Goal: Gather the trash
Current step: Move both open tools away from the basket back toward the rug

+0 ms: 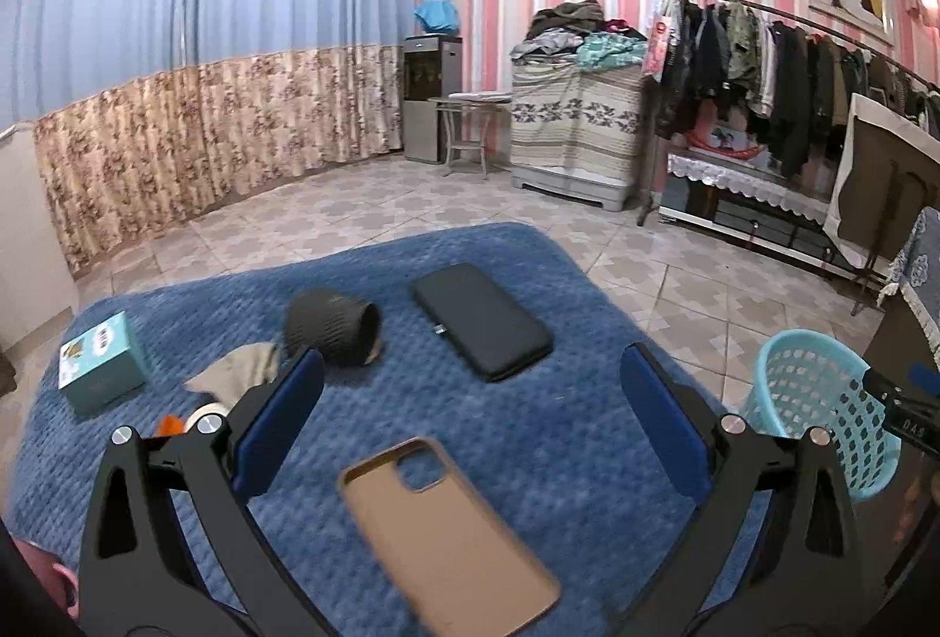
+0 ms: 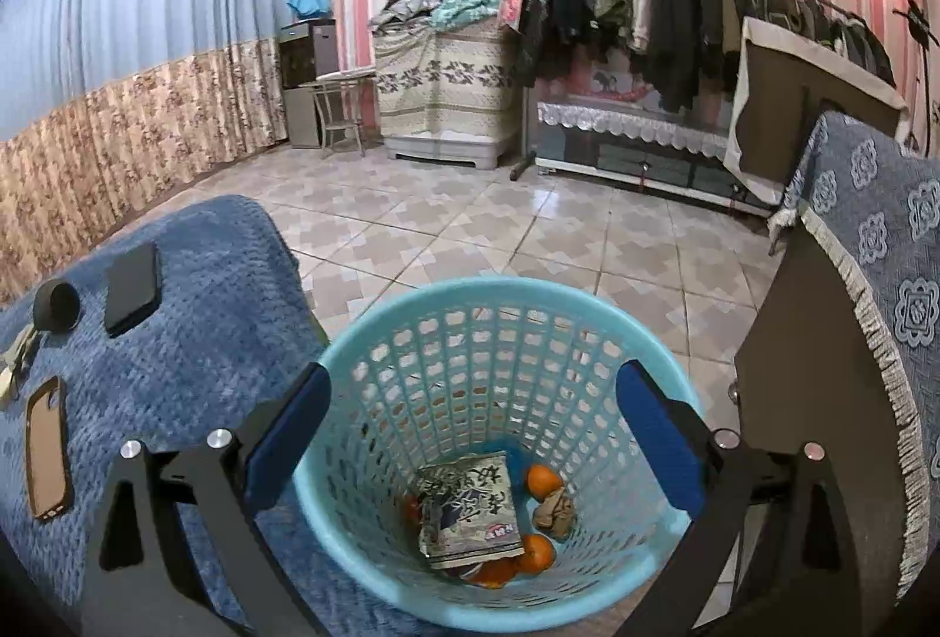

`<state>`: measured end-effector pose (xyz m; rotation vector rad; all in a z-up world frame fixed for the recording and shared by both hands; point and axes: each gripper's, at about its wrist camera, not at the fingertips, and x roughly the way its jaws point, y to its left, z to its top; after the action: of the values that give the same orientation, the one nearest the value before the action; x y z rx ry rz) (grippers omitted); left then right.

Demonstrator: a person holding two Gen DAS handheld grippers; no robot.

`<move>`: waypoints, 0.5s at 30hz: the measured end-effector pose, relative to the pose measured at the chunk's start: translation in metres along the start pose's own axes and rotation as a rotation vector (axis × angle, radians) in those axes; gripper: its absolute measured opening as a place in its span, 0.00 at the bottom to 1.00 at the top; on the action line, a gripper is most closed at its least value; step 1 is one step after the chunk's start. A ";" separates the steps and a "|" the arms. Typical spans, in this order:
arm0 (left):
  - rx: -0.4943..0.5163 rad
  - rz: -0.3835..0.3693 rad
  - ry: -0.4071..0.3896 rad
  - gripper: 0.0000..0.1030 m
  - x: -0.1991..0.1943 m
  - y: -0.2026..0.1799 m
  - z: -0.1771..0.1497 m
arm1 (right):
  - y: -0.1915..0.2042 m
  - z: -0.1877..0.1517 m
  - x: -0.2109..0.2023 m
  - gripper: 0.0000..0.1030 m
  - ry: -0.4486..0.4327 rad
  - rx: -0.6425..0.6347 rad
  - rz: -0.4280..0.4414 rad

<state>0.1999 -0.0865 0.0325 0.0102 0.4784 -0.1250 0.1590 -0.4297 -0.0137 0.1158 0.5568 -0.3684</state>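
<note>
Blue blanket point(image 1: 529, 461) carries a tan case point(image 1: 446, 537) under the left gripper point(image 1: 470, 390), jaws wide and empty. Right gripper point(image 2: 470, 402) hangs open over the basket point(image 2: 364, 343) holding a wrapper point(image 2: 470, 513) and peels point(image 2: 543, 481); crumpled paper point(image 1: 235, 372) lies far left.

The left gripper point(image 1: 470, 372) is held wide open above a tan phone case point(image 1: 449, 537) on the blue-covered surface point(image 1: 558, 461).

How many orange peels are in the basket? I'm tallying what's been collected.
3 clearly show in the basket: one right of the wrapper, one at its lower right, one under its bottom edge. More may hide beneath.
</note>
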 end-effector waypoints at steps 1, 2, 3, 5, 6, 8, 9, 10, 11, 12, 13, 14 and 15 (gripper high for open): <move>-0.006 0.004 0.002 0.95 -0.002 0.006 -0.002 | 0.005 -0.001 -0.002 0.93 -0.006 -0.007 0.008; -0.012 0.013 0.004 0.95 -0.003 0.014 -0.004 | 0.008 -0.001 -0.004 0.93 -0.010 -0.010 0.015; -0.016 0.019 0.005 0.95 -0.005 0.019 -0.006 | 0.013 -0.002 -0.006 0.93 -0.014 -0.016 0.024; -0.028 0.032 0.010 0.95 -0.006 0.031 -0.010 | 0.019 -0.003 -0.009 0.93 -0.020 -0.026 0.036; -0.039 0.043 0.013 0.95 -0.006 0.040 -0.012 | 0.023 -0.004 -0.010 0.93 -0.023 -0.032 0.041; -0.053 0.056 0.017 0.95 -0.007 0.050 -0.015 | 0.032 -0.005 -0.015 0.93 -0.031 -0.048 0.055; -0.064 0.066 0.018 0.95 -0.008 0.060 -0.017 | 0.037 -0.006 -0.017 0.93 -0.035 -0.056 0.066; -0.070 0.071 0.019 0.95 -0.009 0.065 -0.018 | 0.040 -0.006 -0.018 0.93 -0.038 -0.060 0.072; -0.077 0.078 0.019 0.95 -0.011 0.071 -0.020 | 0.043 -0.007 -0.020 0.93 -0.040 -0.067 0.076; -0.086 0.089 0.019 0.95 -0.012 0.079 -0.022 | 0.048 -0.007 -0.022 0.93 -0.042 -0.074 0.081; -0.091 0.099 0.019 0.95 -0.013 0.086 -0.023 | 0.051 -0.008 -0.021 0.93 -0.040 -0.081 0.092; -0.095 0.105 0.018 0.95 -0.013 0.090 -0.024 | 0.056 -0.008 -0.021 0.93 -0.037 -0.090 0.100; -0.100 0.116 0.018 0.95 -0.014 0.097 -0.025 | 0.060 -0.008 -0.022 0.93 -0.036 -0.096 0.104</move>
<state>0.1875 0.0123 0.0147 -0.0592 0.5001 0.0129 0.1602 -0.3661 -0.0078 0.0447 0.5294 -0.2420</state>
